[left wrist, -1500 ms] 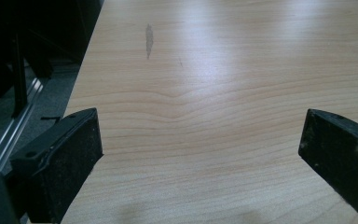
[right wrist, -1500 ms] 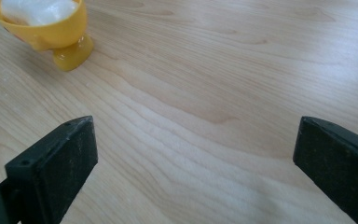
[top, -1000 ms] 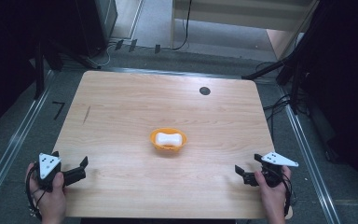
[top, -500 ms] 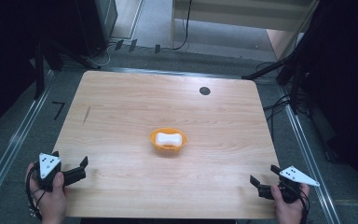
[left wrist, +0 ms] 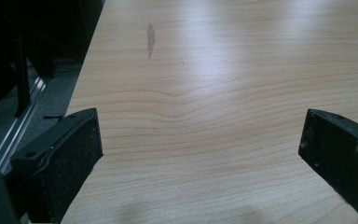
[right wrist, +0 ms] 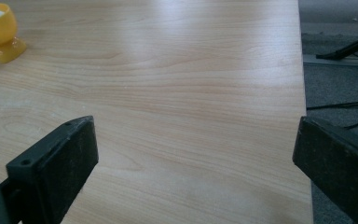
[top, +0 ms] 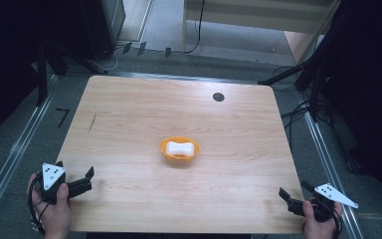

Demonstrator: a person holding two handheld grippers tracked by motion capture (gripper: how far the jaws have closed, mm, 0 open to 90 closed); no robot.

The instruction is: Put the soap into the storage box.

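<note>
The small orange plastic bowl (top: 179, 149) sits near the middle of the pale wooden table (top: 129, 114), with a white, bone-shaped block (top: 181, 147) lying inside it. Nothing touches it. Both tools are well apart from it, down at the near edge: the left gripper (top: 83, 182) at the left corner with its jaws spread wide and empty, the right gripper (top: 294, 195) at the right corner, jaws just as wide, one of them hanging past the table's side in the right gripper view.

From where I stand, the bowl looks light and shallow. A jaw coming in low could shove it across the smooth wood instead of closing on it. A pinch on one rim alone might tip it and spill the white block. The right gripper, so close to the edge, could also catch the tabletop when it starts in.
</note>
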